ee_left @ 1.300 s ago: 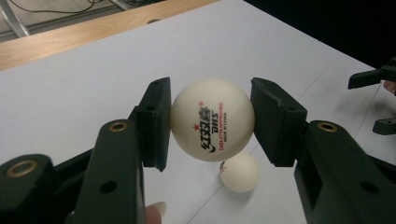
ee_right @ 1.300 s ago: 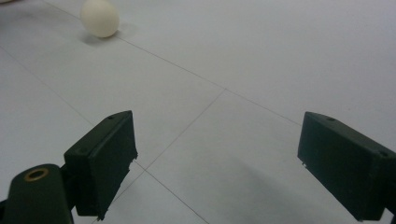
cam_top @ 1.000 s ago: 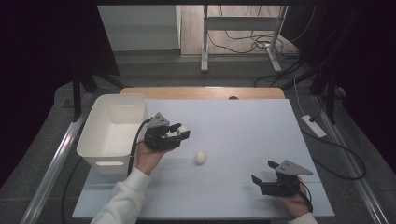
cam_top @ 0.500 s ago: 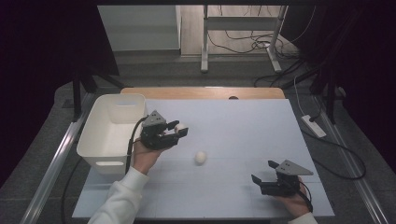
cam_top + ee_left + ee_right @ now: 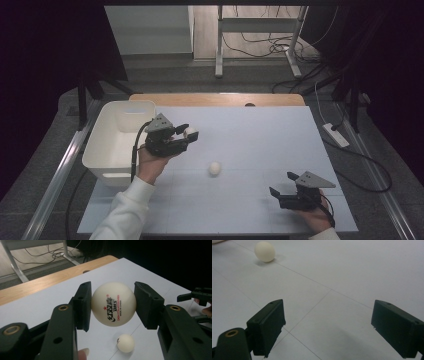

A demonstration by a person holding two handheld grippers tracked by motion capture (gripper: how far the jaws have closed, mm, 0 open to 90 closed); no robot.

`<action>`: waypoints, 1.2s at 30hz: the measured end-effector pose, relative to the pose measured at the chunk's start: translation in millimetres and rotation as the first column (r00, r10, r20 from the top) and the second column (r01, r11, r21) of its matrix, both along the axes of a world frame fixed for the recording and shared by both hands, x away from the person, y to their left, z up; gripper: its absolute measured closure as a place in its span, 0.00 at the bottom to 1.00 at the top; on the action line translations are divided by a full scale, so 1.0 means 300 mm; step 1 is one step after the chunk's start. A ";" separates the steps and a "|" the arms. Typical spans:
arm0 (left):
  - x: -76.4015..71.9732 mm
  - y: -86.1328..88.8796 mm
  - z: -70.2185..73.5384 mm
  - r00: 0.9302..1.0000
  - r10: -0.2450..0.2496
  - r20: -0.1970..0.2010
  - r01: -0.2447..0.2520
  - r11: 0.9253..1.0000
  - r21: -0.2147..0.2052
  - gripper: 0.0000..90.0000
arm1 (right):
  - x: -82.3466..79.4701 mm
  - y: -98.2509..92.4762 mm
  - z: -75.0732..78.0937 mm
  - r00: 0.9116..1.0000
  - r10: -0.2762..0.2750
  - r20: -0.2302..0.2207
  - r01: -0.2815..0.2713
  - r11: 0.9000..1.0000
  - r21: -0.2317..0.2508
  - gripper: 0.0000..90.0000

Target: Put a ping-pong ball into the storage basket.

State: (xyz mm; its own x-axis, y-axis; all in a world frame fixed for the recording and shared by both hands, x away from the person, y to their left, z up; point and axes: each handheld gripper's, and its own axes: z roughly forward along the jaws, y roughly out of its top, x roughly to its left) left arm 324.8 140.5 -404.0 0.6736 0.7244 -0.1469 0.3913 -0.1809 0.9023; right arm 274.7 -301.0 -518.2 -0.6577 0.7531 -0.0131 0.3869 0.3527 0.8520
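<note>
Jaws of left gripper (image 5: pixel 189 134) clamped on ping-pong ball (image 5: pixel 113 304); right gripper (image 5: pixel 281 184) held wide open, empty; second ball (image 5: pixel 215 168) at its 10 o'clock.

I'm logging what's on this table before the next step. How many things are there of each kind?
White table-tennis balls: 2, one clamped in the left gripper as the held ball, one loose ball lying on the table sheet.
White rectangular plastic bins: 1, the bin at the table's left edge.
Black two-jaw grippers: 2, counting the open right gripper.
Total: 5
</note>
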 end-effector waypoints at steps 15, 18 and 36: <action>-0.006 0.025 0.055 0.999 0.014 0.029 -0.014 1.000 -0.016 0.56 | 0.000 0.001 -0.001 1.000 0.001 0.001 -0.001 1.000 0.004 0.13; -0.008 0.027 0.068 0.999 0.015 0.037 -0.015 1.000 -0.015 0.56 | 0.000 0.001 0.000 1.000 -0.002 -0.001 0.002 1.000 0.002 0.13; 0.000 0.076 0.141 0.996 0.052 0.073 -0.049 0.998 -0.046 0.56 | 0.000 -0.001 0.000 1.000 -0.004 -0.003 0.004 1.000 0.001 0.13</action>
